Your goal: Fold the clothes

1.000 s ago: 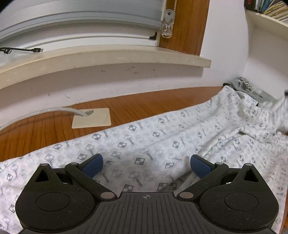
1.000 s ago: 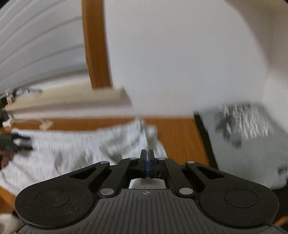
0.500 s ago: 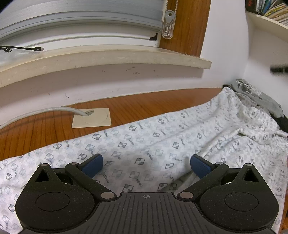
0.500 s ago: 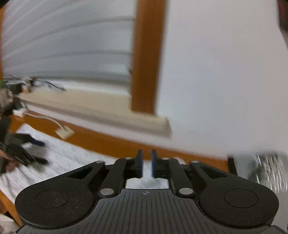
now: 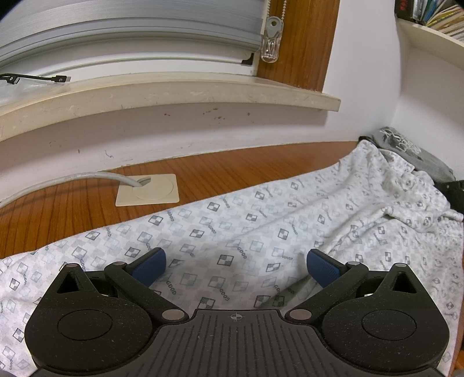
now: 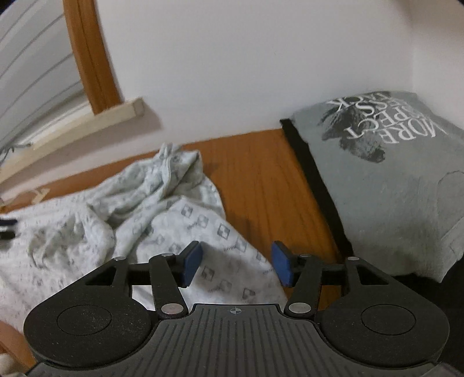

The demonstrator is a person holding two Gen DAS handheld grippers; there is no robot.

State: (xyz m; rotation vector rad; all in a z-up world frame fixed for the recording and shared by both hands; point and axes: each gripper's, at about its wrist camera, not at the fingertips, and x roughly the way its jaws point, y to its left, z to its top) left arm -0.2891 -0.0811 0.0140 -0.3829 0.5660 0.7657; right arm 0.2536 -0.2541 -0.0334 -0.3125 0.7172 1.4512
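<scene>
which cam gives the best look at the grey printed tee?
Right wrist. The grey printed t-shirt fills the right side, folded, its white lettering readable though upside down. The left wrist view catches only a small crumpled edge behind the white patterned garment.

Cable, floor plate, perhaps books.

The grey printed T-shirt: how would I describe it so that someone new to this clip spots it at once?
Start at the wooden table under the white wall and go to its corner end, past the crumpled white checker-print garment. The grey printed T-shirt lies there folded flat on a black layer. Unlike the pale patterned cloth, it is plain grey with large white lettering and a dark animal graphic.
</scene>
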